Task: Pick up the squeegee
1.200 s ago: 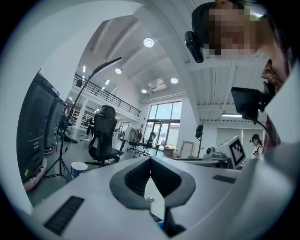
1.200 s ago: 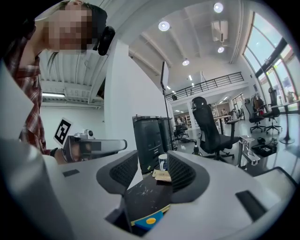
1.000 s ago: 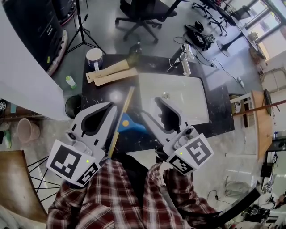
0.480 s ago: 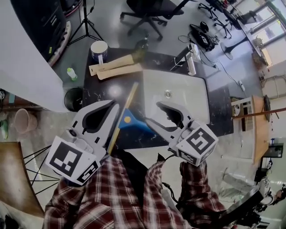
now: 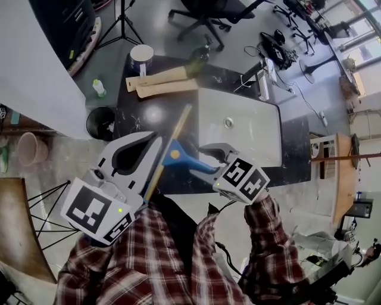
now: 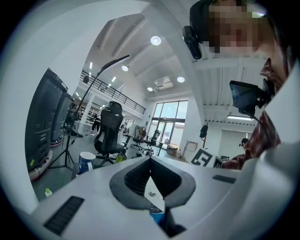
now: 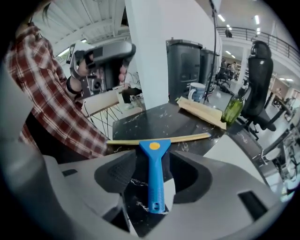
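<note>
Item under inspection: squeegee (image 7: pixel 154 174), blue handle with a yellow dot at the head and a long tan blade. It lies flat on the dark speckled surface (image 5: pixel 136 117), near the edge closest to the person, just beside the white sink (image 5: pixel 250 128) set into that surface.

Right gripper (image 5: pixel 206 149): turned on its side and low over the surface. In the right gripper view its fingers (image 7: pixel 115 176) stand wide apart, one on each side of the blue handle. The handle runs straight down the middle between them, with its free end toward the gripper body. A gap shows on both sides of the handle, and nothing is clamped.

Left gripper (image 5: pixel 155 140): held above the surface on the blade side, with the tan blade running diagonally just beside it. In the left gripper view its fingers (image 6: pixel 136 176) meet at the tips and nothing is caught between them. A small patch of blue shows below them.

Other items noted: two wooden boards (image 5: pixel 164 81) at the far end of the surface, a white tub (image 5: pixel 141 56) beside them, and a green bottle (image 7: pixel 232 110) near the boards. An office chair (image 5: pixel 202 13) stands on the floor beyond. The person's sleeves (image 5: pixel 262 238) are red plaid.
</note>
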### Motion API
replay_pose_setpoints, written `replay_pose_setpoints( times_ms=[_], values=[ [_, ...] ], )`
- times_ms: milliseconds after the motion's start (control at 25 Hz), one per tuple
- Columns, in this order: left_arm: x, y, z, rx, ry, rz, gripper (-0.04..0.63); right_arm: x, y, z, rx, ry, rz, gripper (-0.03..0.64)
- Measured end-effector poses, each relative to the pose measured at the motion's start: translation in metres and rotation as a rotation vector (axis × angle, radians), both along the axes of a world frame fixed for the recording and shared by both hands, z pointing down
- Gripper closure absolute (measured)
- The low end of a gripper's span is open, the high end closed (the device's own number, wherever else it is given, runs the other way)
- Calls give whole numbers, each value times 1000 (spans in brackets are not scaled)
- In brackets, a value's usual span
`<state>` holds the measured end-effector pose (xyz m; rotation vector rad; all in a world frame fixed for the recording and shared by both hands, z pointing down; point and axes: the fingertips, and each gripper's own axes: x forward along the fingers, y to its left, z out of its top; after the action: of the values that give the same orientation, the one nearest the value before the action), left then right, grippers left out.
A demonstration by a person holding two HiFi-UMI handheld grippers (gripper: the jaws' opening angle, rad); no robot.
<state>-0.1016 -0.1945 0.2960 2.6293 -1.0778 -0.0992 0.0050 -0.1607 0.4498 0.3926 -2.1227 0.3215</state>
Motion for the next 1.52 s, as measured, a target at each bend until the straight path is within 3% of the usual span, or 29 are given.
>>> replay_pose_setpoints(
  times_ms=[160,400,800,920,1040,1520],
  values=[
    [-1,0,2,-3,7,-2,586,4,4,32,-48,92,-37,399],
    [-3,-1,6,-10,10,-7,586,3,2,62,-121,137,-53,399],
    [-5,-3,7,-14,16,-8,586,-1,4,86,-156,227,-82,401],
    [-5,-4,8,-15,17,-8,586,-2,2,85,-152,231,-72,402],
    [-5,-4,7,-14,16,-3,586,-1,0,84,-125,236,-76,472],
    [-7,-3,2,-2,8,-8,586,-3,0,73,-80,182,-4,476]
  ],
)
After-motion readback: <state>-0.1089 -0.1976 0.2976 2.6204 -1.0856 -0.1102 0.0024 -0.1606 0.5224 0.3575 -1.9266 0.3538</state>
